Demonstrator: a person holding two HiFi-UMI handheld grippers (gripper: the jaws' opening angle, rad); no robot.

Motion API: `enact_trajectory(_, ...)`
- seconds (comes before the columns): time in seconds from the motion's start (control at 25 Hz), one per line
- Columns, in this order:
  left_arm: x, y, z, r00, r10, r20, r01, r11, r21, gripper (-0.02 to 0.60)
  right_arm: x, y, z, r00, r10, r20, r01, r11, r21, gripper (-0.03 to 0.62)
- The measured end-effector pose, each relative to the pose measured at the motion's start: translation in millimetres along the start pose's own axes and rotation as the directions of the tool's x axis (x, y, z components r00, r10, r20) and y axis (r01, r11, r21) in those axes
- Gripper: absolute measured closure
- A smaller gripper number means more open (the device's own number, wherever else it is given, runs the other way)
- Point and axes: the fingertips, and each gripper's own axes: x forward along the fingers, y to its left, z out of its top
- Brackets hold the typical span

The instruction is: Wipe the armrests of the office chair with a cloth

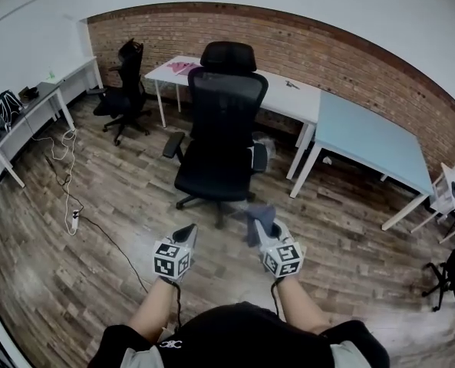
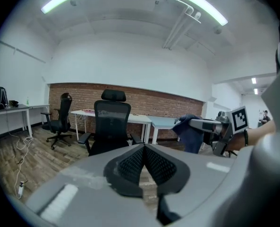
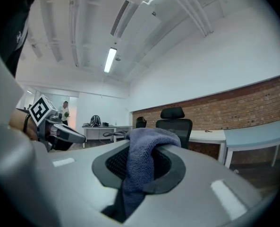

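Left gripper [image 1: 187, 233]: clenched, its jaws pressed together with nothing between them. It is held low in front of the person, to the left of the right gripper and apart from it.
Right gripper [image 1: 262, 222]: grasping the cloth, jaws closed on the fabric. It points toward the far side of the room.
Cloth [image 3: 140, 161]: dark blue-grey. It bunches over the tips of the right gripper's jaws and hangs down in front of them. It is in the air above the floor, on the near side of the office chair and not touching it.
Office chair [image 1: 221, 121]: black, with a mesh back and a headrest. It stands in the middle of the room, beyond both grippers, with its seat on the near side of the backrest.
Left armrest [image 1: 173, 144]: juts out at the chair's left side, apart from the cloth and both grippers.
Right armrest [image 1: 259, 158]: juts out at the chair's right side. It is the armrest closer to the cloth but is not touched by it.
Floor [image 1: 104, 282]: wooden planks.
Cable [image 1: 67, 159]: white, it trails across the floor at the left to a power strip [image 1: 74, 219].
White desk [image 1: 292, 98]: stands just behind the office chair, along the brick wall [image 1: 342, 60].
Blue table [image 1: 373, 140]: stands to the right of the white desk, touching it.
Second chair [image 1: 123, 90]: black, stands far left, well apart from the office chair.
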Motion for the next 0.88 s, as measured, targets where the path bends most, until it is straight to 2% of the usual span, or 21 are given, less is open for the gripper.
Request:
enact_trajectory(0.16,-50.6,1.7,-23.8,1.000,-0.012,-0.011,0.012,1.000,0.002,0.577,-26.5,37.9,-1.7,0.998,-0.067,-0.017,0.067,0.998,-0.002,0.537)
enact_trajectory(0.4,-97.6,10.1,-35.2,1.000,0.022,-0.002,-0.022,1.000,-0.004,0.577,-40.4,87.8,3.7,0.999,-0.022,-0.039,0.020,0.999,-0.047,0.539)
enact_trajectory(0.56,-111.1,0.8,-33.3,0.999,0.049,0.006,-0.049,0.999,-0.001,0.577,-47.1,93.1,6.5,0.999,0.006,-0.044,-0.008,0.999,-0.037,0.539)
enact_trajectory(0.88,-106.2,-46.1,-20.6,0.999,0.043,0.020,-0.044,0.998,0.049,0.577,-83.5,81.6,14.0,0.997,0.067,-0.044,-0.067,0.998,0.002,0.545)
